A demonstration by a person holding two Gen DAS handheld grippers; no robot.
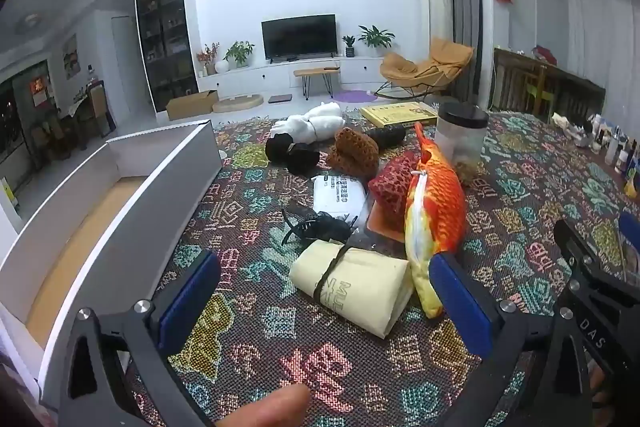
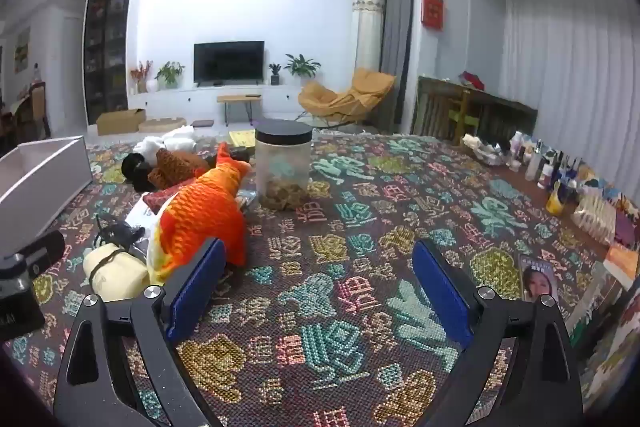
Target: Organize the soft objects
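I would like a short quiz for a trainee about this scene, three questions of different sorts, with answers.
1. True or false: the left gripper holds the cream fabric roll.
2. What colour is the lid of the clear jar?
A) black
B) white
C) red
3. Fill in: the white box stands to the ____ of the soft items in the left wrist view.

Key:
1. False. Its fingers stand apart, the roll untouched.
2. A
3. left
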